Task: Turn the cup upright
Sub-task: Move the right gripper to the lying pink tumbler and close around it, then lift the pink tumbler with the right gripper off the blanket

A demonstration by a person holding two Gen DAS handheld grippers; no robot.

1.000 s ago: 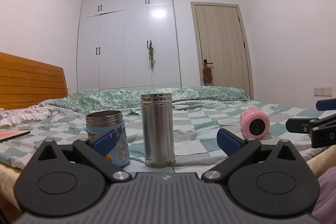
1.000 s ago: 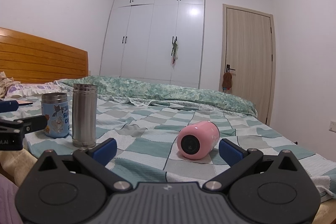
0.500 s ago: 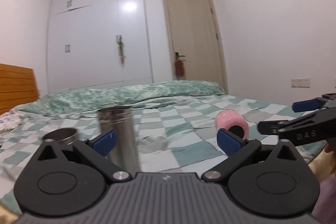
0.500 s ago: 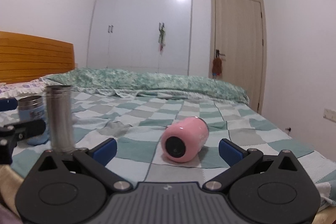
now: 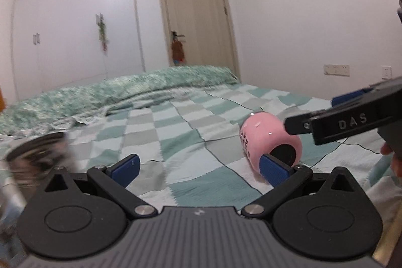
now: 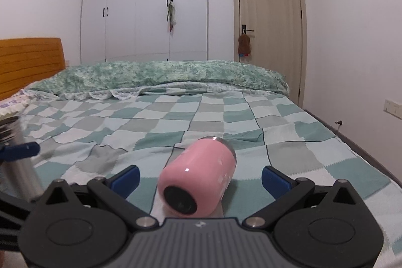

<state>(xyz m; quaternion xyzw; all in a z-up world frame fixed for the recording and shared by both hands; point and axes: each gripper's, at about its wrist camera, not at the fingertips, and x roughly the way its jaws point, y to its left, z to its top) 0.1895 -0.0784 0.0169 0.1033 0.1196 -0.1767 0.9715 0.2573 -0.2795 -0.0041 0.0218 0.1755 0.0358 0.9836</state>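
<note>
My right tool (image 6: pixel 199 176) is spread wide, its blue fingertips on either side of the pink, rounded cup (image 6: pixel 198 183), which lies on its side on the green-and-grey checked bedspread (image 6: pixel 176 122) with its dark base toward me; neither pad touches it. My left tool (image 5: pixel 198 167) is also wide open and holds nothing. A steel cylindrical flask (image 6: pixel 15 160) stands at the left, blurred.

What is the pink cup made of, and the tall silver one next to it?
The pink cup lying on its side looks like painted metal or hard plastic: it is smooth, with small bright glints and a dark disc at its end. I cannot tell which. The tall silver cylinder cup looks like brushed steel, grey and streaky, though blurred here.
</note>
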